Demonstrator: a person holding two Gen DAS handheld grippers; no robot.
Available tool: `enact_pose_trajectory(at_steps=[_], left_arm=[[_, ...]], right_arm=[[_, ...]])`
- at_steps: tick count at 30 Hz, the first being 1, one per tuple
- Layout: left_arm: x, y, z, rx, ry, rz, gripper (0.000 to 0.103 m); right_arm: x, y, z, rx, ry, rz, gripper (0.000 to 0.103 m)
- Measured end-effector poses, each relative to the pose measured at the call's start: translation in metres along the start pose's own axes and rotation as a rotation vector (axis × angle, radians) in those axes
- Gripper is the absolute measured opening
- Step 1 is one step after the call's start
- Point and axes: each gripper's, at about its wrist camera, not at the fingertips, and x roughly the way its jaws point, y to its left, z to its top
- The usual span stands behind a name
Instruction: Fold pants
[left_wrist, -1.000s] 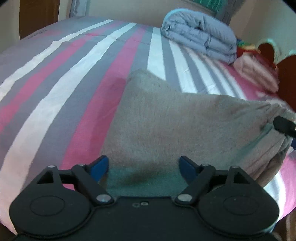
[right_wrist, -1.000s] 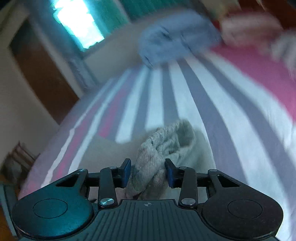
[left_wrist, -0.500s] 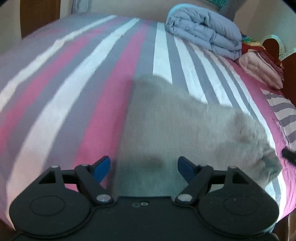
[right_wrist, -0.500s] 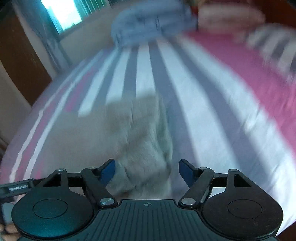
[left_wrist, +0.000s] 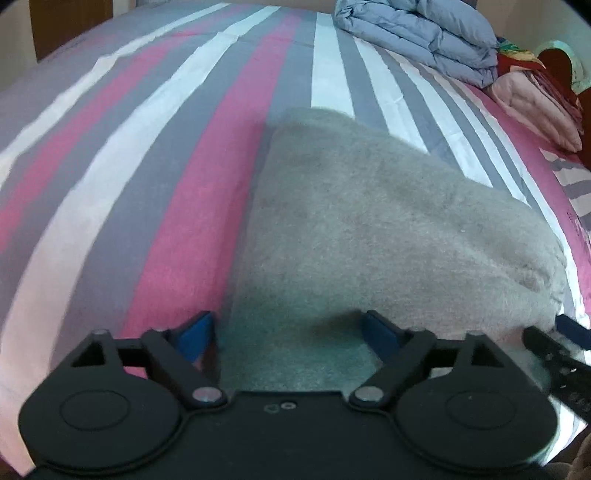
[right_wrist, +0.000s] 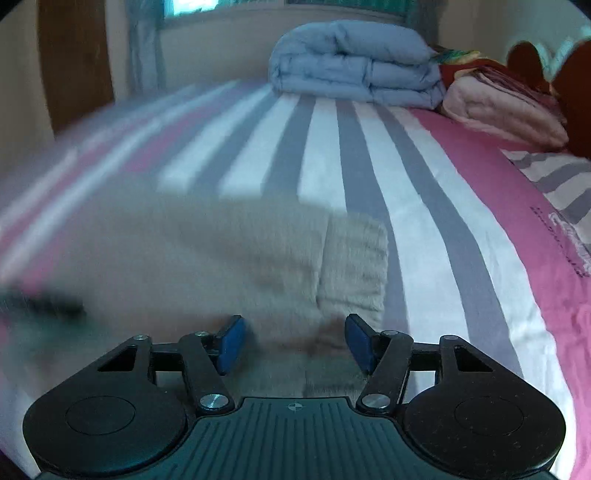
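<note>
The grey fleece pants lie folded into a compact bundle on the striped bed. My left gripper is open, its blue pads either side of the bundle's near edge, holding nothing. In the right wrist view the pants show blurred, with a ribbed cuff or waistband at their right end. My right gripper is open just above the near edge of the pants, empty. The right gripper's finger also shows at the lower right of the left wrist view.
A folded blue-grey duvet sits at the far side of the bed. A folded pink blanket with red cloth on it lies to its right. A dark wooden headboard and a brown door stand beyond.
My right gripper has let go of the bunched end of the pants and opened. The pants dropped flat into a folded bundle. My left gripper stayed open and barely moved.
</note>
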Motion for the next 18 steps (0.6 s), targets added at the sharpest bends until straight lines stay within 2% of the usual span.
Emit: enact_pose_trajectory(at_steps=[1,4,7,13,16,18], left_arm=[[-0.005,-0.004,0.005,0.023,-0.014,0.009,0.068],[-0.021,-0.019,0.015,0.093,-0.078,0.026,0.067],[-0.027,-0.029,0.027,0.13,-0.103,0.02,0.067],[-0.01,-0.033,0.05,0.16,-0.107,0.047,0.065],[0.012,-0.031,0.058,0.154,-0.074,0.055,0.066],[0.025,-0.029,0.061,0.149,-0.062,0.065,0.071]], right_arm=[[-0.005,-0.002,0.0,0.004,-0.007,0.01,0.061],[-0.02,-0.013,0.019,0.075,-0.057,0.039,0.061],[-0.025,-0.016,0.042,0.071,-0.088,0.044,0.061],[-0.014,-0.018,0.079,0.067,-0.087,0.059,0.061],[0.006,-0.021,0.085,0.062,-0.062,0.061,0.061],[0.026,-0.026,0.081,0.053,-0.022,0.052,0.061]])
